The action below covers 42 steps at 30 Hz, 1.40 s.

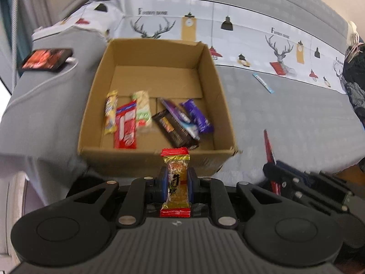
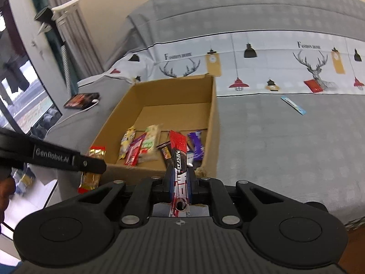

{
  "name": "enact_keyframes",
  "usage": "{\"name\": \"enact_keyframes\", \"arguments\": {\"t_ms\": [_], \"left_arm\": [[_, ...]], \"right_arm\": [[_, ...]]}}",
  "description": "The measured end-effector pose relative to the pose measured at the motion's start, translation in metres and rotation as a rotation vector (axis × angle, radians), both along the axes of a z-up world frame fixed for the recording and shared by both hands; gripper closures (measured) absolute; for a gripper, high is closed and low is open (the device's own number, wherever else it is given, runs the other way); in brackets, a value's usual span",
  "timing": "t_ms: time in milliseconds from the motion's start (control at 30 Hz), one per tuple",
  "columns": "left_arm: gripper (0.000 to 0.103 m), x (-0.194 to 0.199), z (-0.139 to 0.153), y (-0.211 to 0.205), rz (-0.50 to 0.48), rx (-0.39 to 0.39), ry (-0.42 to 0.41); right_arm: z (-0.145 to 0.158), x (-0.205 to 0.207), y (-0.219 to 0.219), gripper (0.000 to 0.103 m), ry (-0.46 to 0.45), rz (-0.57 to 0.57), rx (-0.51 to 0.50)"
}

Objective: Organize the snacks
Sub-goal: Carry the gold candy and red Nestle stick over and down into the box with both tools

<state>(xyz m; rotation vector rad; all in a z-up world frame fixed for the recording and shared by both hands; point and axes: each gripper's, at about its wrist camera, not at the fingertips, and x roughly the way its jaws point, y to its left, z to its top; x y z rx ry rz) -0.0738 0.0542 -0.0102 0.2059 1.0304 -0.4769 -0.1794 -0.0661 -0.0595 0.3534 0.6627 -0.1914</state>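
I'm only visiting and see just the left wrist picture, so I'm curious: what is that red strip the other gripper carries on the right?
Observer: The right gripper is shut on a red stick sachet printed Nescafe.
Operator: Where is it aimed?
Observer: Its camera shows the sachet pointing toward the cardboard box, near the right wall.
Operator: Anything else I miss?
Observer: A white model aeroplane stands by the window on the left.

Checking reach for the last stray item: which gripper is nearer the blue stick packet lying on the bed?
Right. The right gripper, by the cardboard box's right corner, is on the blue stick packet's side; the left gripper sits further left.
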Motion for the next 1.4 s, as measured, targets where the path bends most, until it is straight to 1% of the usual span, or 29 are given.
{"name": "enact_keyframes", "arguments": {"t_ms": [133,533,1400], "left_arm": [[0.084,-0.011,0.0,0.018,0.012,0.001,-0.027],[0.084,-0.021,0.006,0.027,0.011,-0.035,-0.044],[0.084,-0.002,0.002,0.034,0.055,-0.058,-0.029]], "right_arm": [[0.005,-0.005,0.012,0.092,-0.005,0.012,-0.032],[0.011,-0.01,0.023,0.092,-0.005,0.014,-0.078],[0.006,0.001,0.027,0.092,0.043,0.03,-0.103]]}}
